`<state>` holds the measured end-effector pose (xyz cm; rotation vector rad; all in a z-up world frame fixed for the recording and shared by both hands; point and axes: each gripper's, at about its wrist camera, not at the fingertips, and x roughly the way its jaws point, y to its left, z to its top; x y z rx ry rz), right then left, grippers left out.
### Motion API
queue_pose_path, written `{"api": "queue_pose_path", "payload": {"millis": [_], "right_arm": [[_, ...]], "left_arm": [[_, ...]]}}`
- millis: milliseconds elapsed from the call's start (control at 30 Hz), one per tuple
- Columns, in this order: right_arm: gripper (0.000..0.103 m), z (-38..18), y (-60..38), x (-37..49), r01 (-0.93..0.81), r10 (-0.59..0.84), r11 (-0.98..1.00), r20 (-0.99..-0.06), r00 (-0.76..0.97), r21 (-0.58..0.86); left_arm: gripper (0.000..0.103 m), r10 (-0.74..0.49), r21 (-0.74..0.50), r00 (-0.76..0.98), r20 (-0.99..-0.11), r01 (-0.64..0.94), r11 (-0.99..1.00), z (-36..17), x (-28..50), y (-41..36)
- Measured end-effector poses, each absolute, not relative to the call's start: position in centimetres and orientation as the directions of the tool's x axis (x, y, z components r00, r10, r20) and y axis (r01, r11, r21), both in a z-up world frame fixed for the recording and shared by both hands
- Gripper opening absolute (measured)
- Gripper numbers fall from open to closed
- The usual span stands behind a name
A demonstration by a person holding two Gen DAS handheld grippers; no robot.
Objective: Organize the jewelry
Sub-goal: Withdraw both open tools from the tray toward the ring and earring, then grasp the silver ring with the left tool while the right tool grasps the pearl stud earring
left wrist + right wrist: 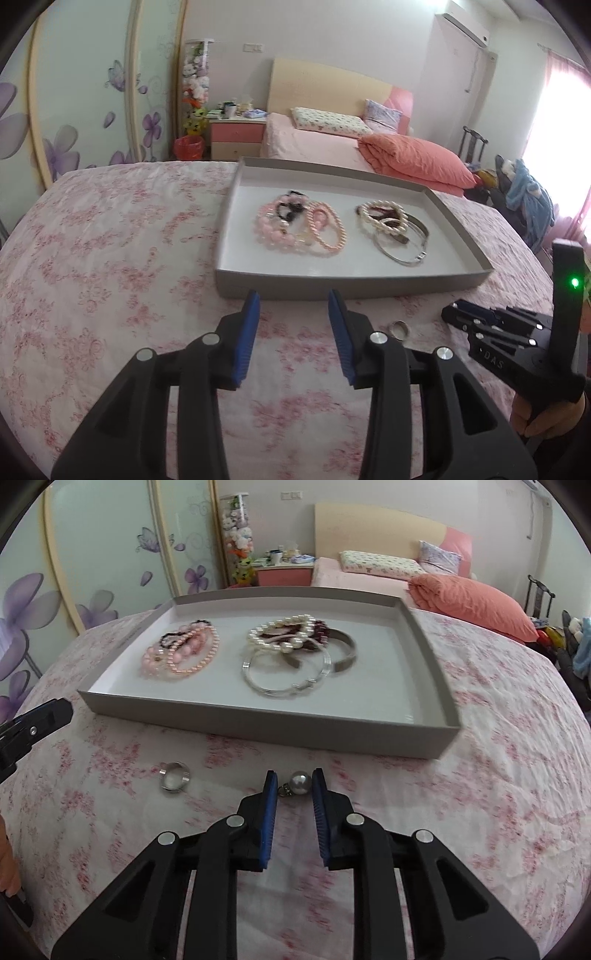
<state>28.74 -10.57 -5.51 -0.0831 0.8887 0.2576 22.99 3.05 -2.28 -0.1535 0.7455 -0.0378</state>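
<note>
While both grippers hover low over the pink floral bedspread (498,812), a shallow grey tray (258,731) sits on the cloth just beyond them.

Left gripper (293,299): jaws apart, nothing between the blue pads (245,339); tips near the tray's front wall (332,286). No contact with any item.

Right gripper (294,781): jaws apart, a pearl earring (300,783) lies on the bedspread between the fingertips, with a small metal fitting on its left side. The gap is only slightly wider than the pearl; cannot tell whether either pad touches it. In the left wrist view this gripper (456,308) enters from the right, green indicator light (574,283) lit; its jaw state is not readable from that angle.

Silver ring (174,776): on the cloth, left of the right gripper, apart from the earring, outside the tray. Same ring (399,328) appears between the two grippers in the left view.

Tray contents, two clusters well apart:
- left: pink bead bracelets (184,653) with a dark beaded strand across them
- right: white pearl bracelets (280,635), a thin silver bangle (284,675) and an open metal cuff (345,653), overlapping

Background: bed with coral duvet (472,602).
</note>
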Motion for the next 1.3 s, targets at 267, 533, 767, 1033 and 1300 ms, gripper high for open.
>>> {"api": "queue_pose_path", "payload": {"millis": [267, 533, 767, 1033, 1300], "right_arm": [[0.02, -5.5, -15.0, 28.6, -0.163, 0.129, 0.986, -0.776, 0.617, 0.035], [0.02, -5.4, -15.2, 28.6, -0.152, 0.125, 0.988, -0.776, 0.618, 0.038], [0.02, -5.5, -15.4, 28.6, -0.153, 0.134, 0.987, -0.776, 0.616, 0.049], [0.02, -5.5, -15.4, 28.6, -0.153, 0.134, 0.987, -0.776, 0.616, 0.049], [0.02, -5.5, -15.4, 28.7, -0.153, 0.133, 0.987, -0.776, 0.616, 0.048]], "left_arm": [[0.052, -0.176, -0.137, 0.686, -0.706, 0.112, 0.984, -3.2, 23.3, -1.5], [0.055, -0.152, -0.064, 0.634, -0.758, 0.16, 0.985, -5.0, 25.1, -5.7], [0.054, -0.106, -0.034, 0.592, -0.799, 0.132, 0.991, -6.6, 26.6, -6.9], [0.043, -0.069, 0.003, 0.603, -0.795, 0.117, 0.993, -6.7, 27.0, -7.4], [0.032, -0.055, 0.015, 0.616, -0.786, 0.107, 0.994, -6.8, 26.8, -7.4]]}}
